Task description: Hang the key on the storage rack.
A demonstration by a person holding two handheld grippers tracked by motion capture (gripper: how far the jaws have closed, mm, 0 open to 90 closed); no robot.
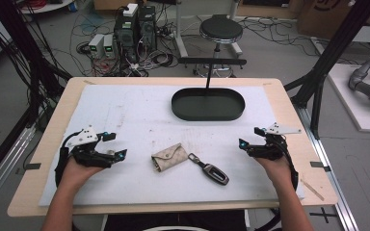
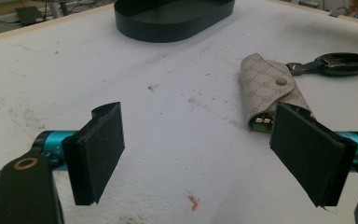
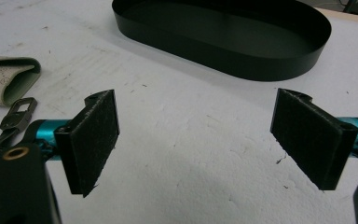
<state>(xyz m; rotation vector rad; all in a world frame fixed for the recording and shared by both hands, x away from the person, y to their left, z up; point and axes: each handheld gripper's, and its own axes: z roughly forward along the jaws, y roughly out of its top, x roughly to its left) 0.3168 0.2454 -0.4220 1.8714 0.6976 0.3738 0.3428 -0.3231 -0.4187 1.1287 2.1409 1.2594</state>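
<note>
The table (image 1: 43, 159) carries a white mat (image 1: 135, 115), and at its far side sits a black oval tray (image 1: 208, 104) with nothing in it. Near the front middle of the mat lies a beige key pouch (image 1: 167, 157), flap snapped shut, and a black car key (image 1: 215, 173) joined to it by a short clip, lying just to its right. Both rest flat, well apart from the tray.

The left gripper (image 1: 107, 147) rests on the mat to the left of the pouch, jaws spread wide with nothing between them; in the left gripper view the pouch (image 2: 269, 91) lies just beyond one pad. The right gripper (image 1: 249, 138) sits to the right of the key, jaws fully apart and empty.

Judging from this, the work has hardly begun: nothing is gripped or lifted, and moving pouch and key to the tray, if that is the aim, is all ahead.
</note>
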